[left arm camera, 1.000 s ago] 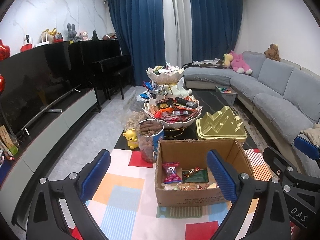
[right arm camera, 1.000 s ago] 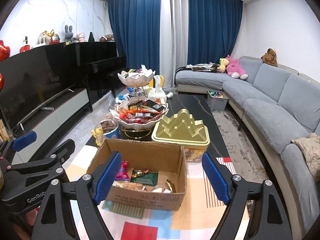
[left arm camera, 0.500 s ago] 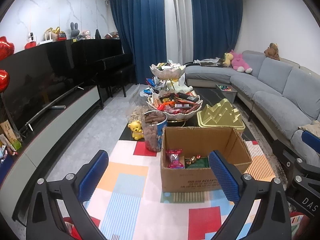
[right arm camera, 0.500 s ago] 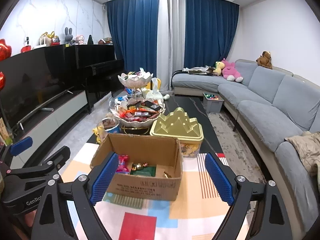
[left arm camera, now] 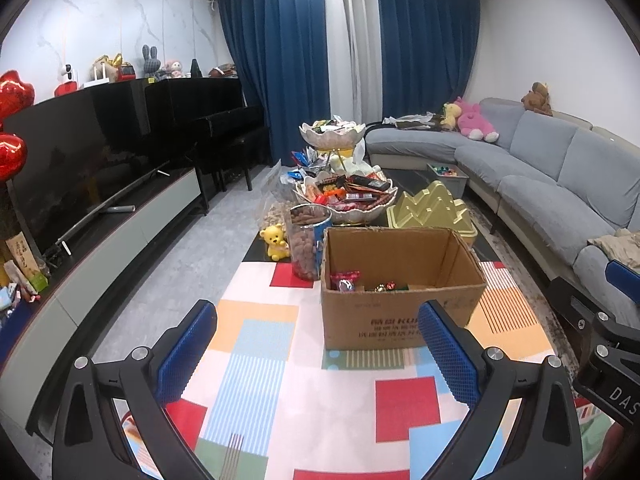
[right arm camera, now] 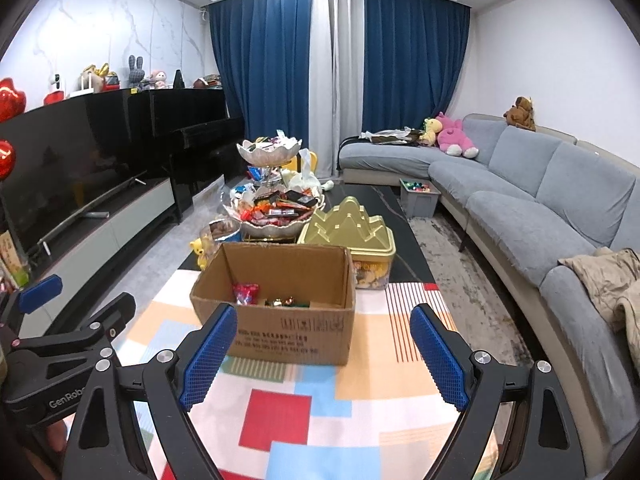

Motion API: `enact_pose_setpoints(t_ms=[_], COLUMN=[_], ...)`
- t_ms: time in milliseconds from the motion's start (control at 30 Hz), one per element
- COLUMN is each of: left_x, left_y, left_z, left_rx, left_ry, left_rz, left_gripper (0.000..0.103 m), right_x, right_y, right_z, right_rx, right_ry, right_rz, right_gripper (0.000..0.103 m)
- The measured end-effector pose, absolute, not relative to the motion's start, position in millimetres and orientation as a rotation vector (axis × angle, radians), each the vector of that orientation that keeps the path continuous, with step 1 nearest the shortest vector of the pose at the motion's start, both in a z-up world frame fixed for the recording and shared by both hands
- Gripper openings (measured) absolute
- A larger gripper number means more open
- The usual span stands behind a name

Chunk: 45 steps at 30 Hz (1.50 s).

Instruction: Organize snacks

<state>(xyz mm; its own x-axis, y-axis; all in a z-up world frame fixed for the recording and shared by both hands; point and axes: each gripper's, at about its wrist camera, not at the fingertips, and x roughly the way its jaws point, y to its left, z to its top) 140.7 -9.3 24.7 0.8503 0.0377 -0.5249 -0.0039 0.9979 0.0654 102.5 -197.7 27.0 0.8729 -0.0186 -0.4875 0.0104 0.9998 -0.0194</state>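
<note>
Wrapped snacks [left arm camera: 366, 283] lie in the open brown cardboard box [right arm camera: 288, 330] just ahead of both released, empty claws, left claw [left arm camera: 318, 354] and right claw [right arm camera: 324, 354]; advise sorting singly, gripping wrappers lightly.

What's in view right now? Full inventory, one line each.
cardboard box: 1, brown, open, on the patterned cloth, a few wrapped snacks inside
tiered snack stand: 1, white bowls, behind the box, piled with snacks
gold tin: 1, gold, peaked lid, right of the stand
nut jar: 1, clear, blue label, left of the box
bear figure: 1, yellow, beside the jar
grey bin: 1, grey, by the sofa
sofa: 1, grey, right side, plush toys on it
TV: 1, black, left
curtains: blue, back wall
left gripper: open, empty
right gripper: open, empty
</note>
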Motion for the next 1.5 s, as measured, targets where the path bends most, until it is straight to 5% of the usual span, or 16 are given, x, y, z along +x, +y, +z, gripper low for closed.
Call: enact_pose_setpoints(t_ms=[1500], left_x=[-2], left_y=[4], left_z=[-3], left_rx=[0.026], left_ry=[0.500], left_rz=[0.051], left_gripper=[0.102], right_x=[-50], right_y=[-199], right_z=[7], right_rx=[-0.052], right_ry=[0.468], right_rz=[-0.021], right_gripper=[0.089])
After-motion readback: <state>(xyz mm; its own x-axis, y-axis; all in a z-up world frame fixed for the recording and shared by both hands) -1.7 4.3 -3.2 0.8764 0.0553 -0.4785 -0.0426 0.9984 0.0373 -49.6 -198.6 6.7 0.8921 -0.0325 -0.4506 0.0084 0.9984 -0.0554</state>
